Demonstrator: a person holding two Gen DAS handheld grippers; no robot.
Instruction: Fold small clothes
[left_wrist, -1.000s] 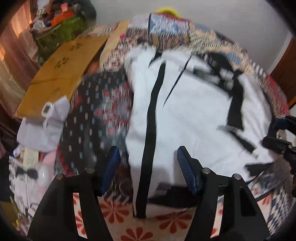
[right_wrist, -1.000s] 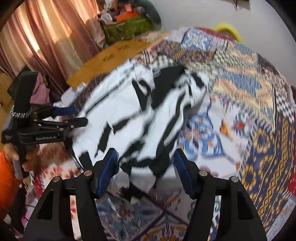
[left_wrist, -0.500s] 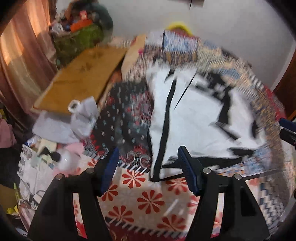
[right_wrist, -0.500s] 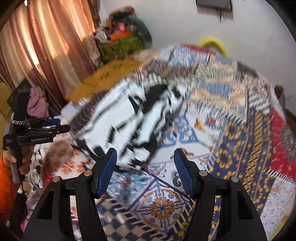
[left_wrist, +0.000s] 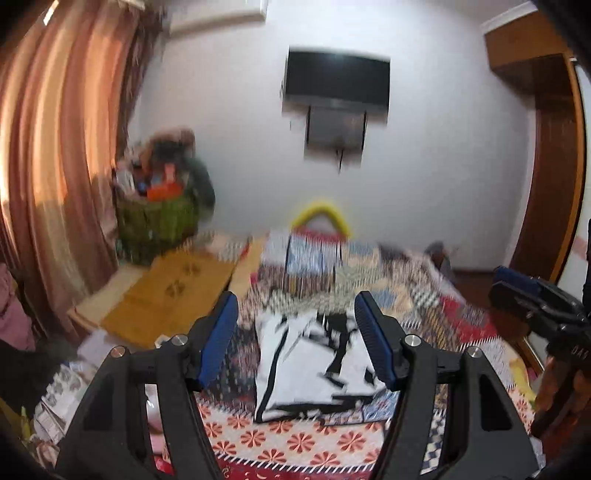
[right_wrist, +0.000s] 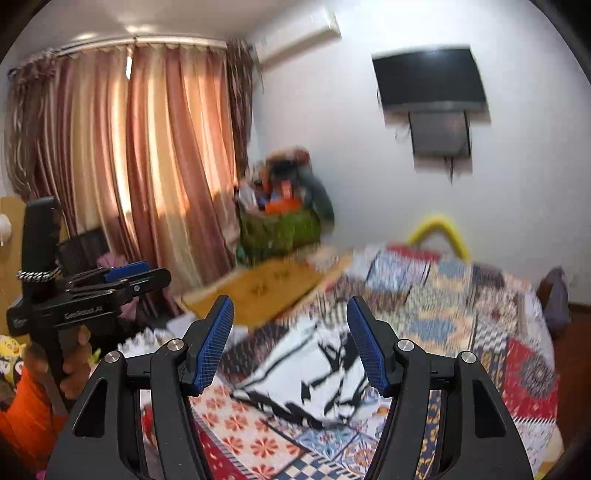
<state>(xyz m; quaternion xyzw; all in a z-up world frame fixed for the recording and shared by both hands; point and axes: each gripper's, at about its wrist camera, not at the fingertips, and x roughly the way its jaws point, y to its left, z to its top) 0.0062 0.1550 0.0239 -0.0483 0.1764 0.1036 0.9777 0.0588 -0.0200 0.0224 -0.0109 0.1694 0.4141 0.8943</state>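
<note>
- Garment first: the white-and-black garment (left_wrist: 310, 369) now sits far smaller beyond the left gripper (left_wrist: 297, 341) than a second ago, when it filled the space between those fingers; both views have swung up to take in the wall and the television (left_wrist: 338, 83).
- Both grippers have lifted clear of the cloth. The right gripper (right_wrist: 290, 341) shows parted fingers with only air between the blue pads, and the left is the same, holding nothing.
- My reading: this fold is finished and the hands are pulling back, either to look it over or to fetch another piece.
- The garment lies on the bed (right_wrist: 461, 295), beyond and below both sets of fingers, as a flat, roughly rectangular packet with one long black stripe down its edge.
- Its cloth looks thin and limp, with soft creases and jagged black marks.
- The bed cover under it is a busy patchwork of flowers and checks, motion-blurred here.
- Ribbed blue pads line the black, rigid fingers.
</note>
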